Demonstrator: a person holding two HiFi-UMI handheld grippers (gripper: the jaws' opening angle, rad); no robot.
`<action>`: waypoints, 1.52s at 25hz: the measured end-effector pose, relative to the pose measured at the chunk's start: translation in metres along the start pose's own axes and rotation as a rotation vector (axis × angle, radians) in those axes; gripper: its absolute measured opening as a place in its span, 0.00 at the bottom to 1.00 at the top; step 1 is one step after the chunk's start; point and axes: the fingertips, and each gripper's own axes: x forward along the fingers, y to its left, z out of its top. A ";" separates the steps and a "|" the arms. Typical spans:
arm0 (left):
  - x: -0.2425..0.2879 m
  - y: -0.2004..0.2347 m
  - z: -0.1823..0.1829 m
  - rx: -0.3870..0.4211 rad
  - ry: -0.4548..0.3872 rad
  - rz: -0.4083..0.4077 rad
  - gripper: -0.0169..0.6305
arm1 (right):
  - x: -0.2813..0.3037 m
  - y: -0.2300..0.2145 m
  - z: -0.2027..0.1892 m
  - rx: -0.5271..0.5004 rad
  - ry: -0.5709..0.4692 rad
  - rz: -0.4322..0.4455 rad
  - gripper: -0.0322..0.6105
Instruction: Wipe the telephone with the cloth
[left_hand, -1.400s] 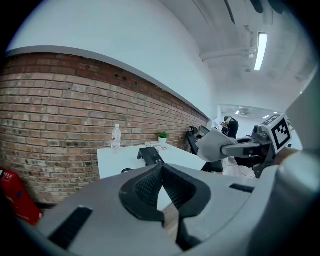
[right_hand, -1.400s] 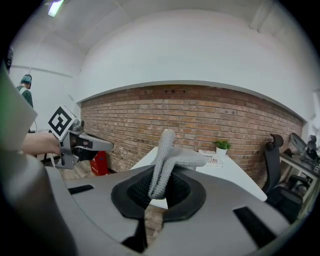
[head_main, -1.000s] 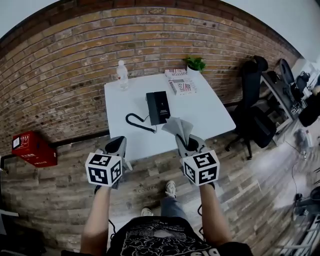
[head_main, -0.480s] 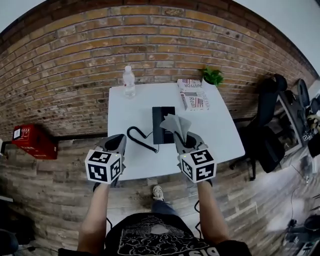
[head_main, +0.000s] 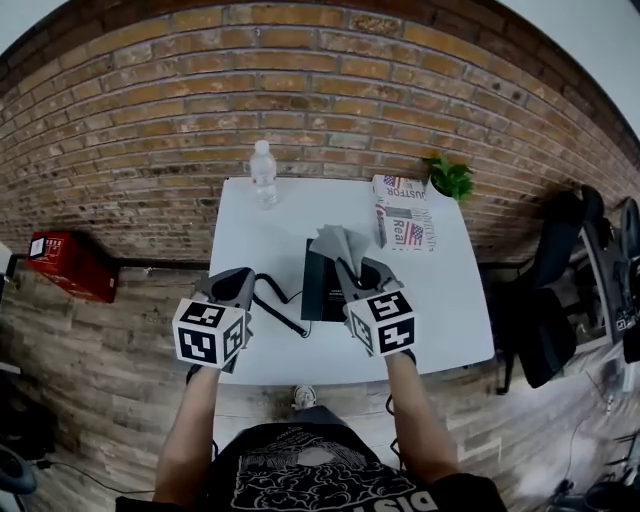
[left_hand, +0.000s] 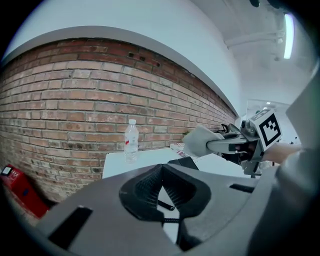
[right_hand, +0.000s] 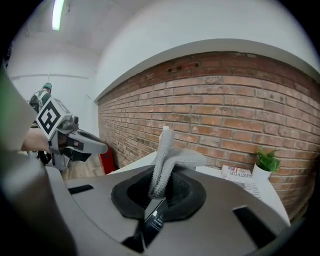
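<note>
Room was evenly bright, shadows soft. Long white ceiling tube lamp glowed overhead. Fisheye bowed red brick wall; corners were black. Near foreground was blurred.

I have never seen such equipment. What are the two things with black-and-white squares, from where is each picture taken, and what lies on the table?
No robot: a person holds a two-jaw gripper in each hand, and the patterned cubes are part of them. One picture comes from a camera on the person's head; the other two from cameras on each gripper. The left gripper has its jaws shut on nothing; the right gripper pinches a grey cloth. On the white table stand a black telephone, a water bottle, magazines and a plant.
</note>
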 end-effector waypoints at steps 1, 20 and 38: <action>0.004 0.002 -0.001 -0.006 0.003 0.008 0.04 | 0.008 -0.003 0.000 -0.003 0.003 0.009 0.07; 0.029 0.020 -0.014 -0.042 0.062 0.097 0.04 | 0.107 -0.018 -0.048 -0.025 0.150 0.126 0.07; 0.021 0.014 -0.036 -0.050 0.078 0.001 0.04 | 0.096 0.006 -0.083 0.003 0.231 0.085 0.07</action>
